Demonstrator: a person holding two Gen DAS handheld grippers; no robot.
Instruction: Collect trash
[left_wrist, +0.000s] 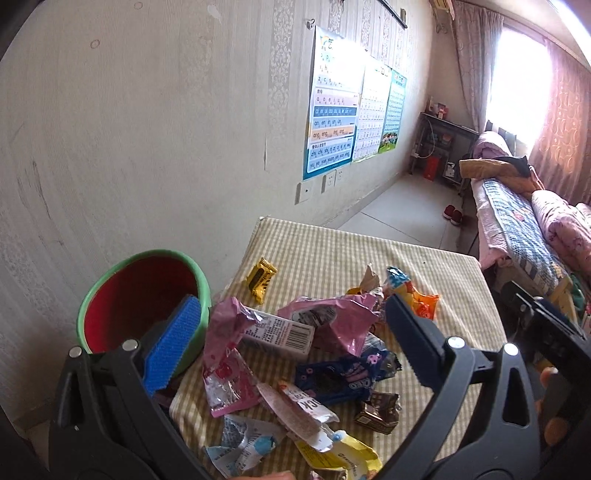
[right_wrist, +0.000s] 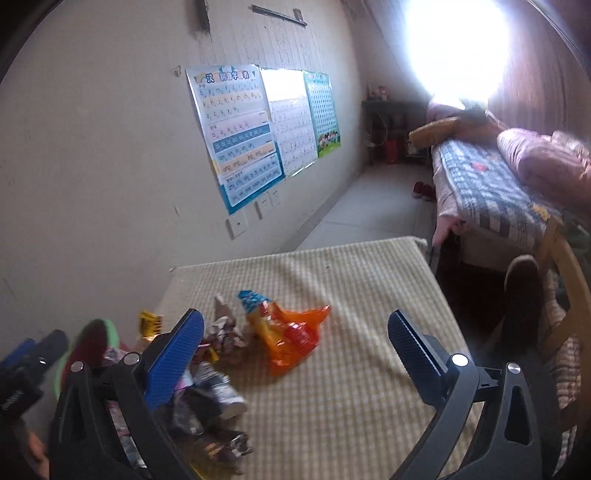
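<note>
I have both tools over the checked surface (left_wrist: 332, 251), and the trash lies in a loose heap on its near left part: pink bags (left_wrist: 332, 317), a small carton (left_wrist: 280, 332), a dark blue wrapper (left_wrist: 343, 373), a brown packet (left_wrist: 378, 410), with a yellow wrapper (left_wrist: 261, 277) a little apart toward the wall and an orange wrapper (right_wrist: 288, 339) at the heap's far right. My left hand-held gripper (left_wrist: 291, 336) is released, jaws spread wide over the heap with nothing between them; my right hand-held gripper (right_wrist: 295, 350) is likewise released and empty, the orange wrapper lying between and beyond its fingers. I judge all of this to be light, thin and crinkly film that will slide and spring back, so I would pinch each piece at a crumpled fold or a sealed end rather than on a flat face. The carton looks stiffer and should be taken across its narrow sides. The bowl (left_wrist: 110, 280), green outside and red inside, stands at the surface's left edge by the wall, touching the heap; what I can see of its inside holds nothing.
</note>
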